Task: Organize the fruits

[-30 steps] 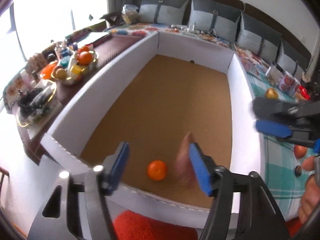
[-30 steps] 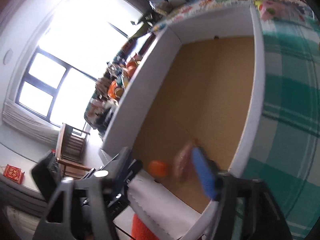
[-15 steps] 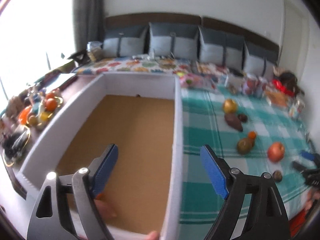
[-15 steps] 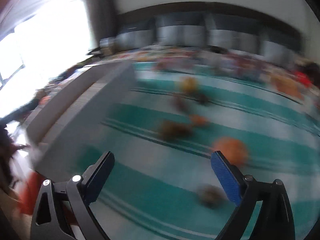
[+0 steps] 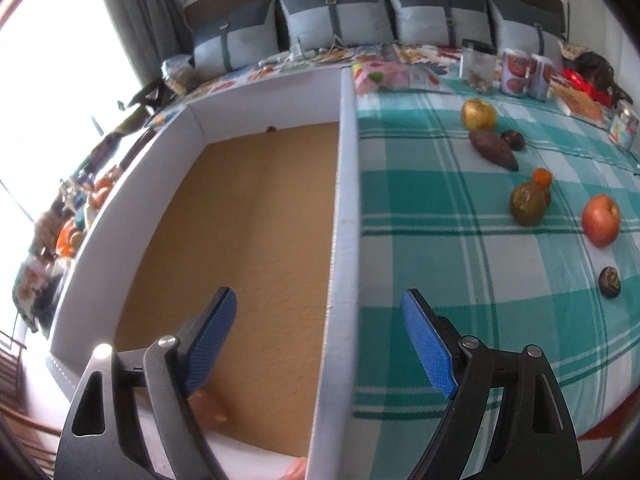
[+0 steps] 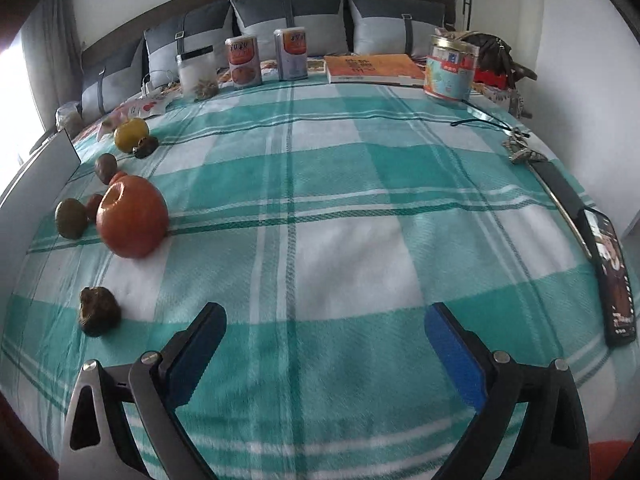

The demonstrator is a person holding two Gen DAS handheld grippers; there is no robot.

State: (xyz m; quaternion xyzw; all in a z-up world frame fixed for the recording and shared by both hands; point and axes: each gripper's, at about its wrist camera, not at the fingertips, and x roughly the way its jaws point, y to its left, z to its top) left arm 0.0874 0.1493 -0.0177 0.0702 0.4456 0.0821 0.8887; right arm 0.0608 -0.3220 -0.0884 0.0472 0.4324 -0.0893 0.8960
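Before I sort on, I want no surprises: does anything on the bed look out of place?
Yes: a phone lies at the blanket's right edge, screen lit, far from the fruit. A sweet potato lies among the fruit. Nothing looks spilled or damaged.

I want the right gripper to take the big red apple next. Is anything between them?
Nothing visible. The open right gripper faces bare green checked blanket; the big red apple lies up-left, a dark lumpy fruit beside that path.
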